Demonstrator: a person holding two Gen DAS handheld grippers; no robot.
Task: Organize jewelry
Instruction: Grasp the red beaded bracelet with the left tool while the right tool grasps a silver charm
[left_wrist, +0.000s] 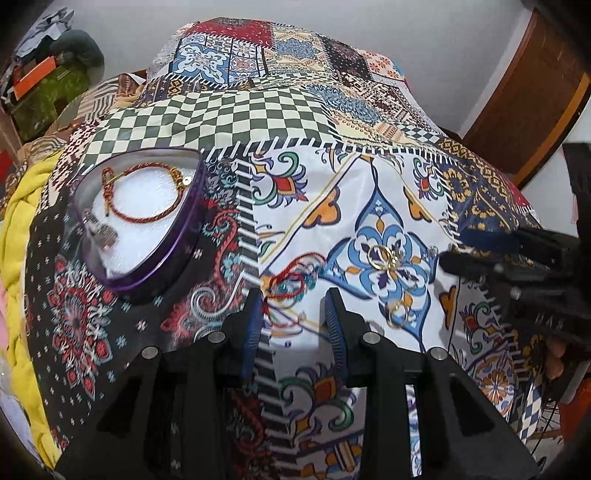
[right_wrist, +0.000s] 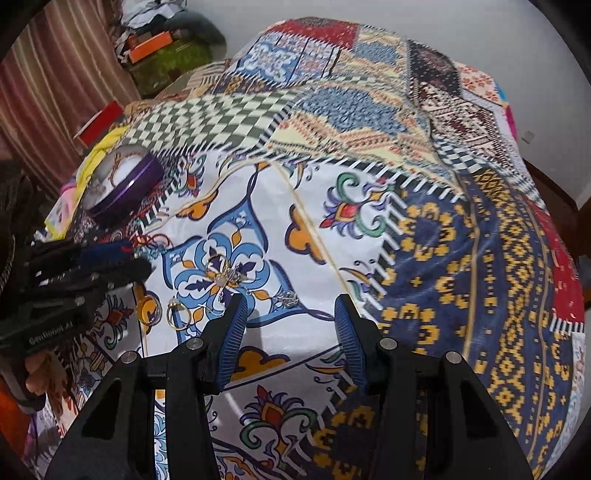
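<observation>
While spread, left gripper (left_wrist: 293, 314) fingers flank red thread bracelet (left_wrist: 286, 286)

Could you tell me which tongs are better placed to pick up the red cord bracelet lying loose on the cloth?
Left. The left tongs are open with the red cord bracelet right at their fingertips, and the purple box lies on their side. The right tongs are open beside the gold rings.
</observation>
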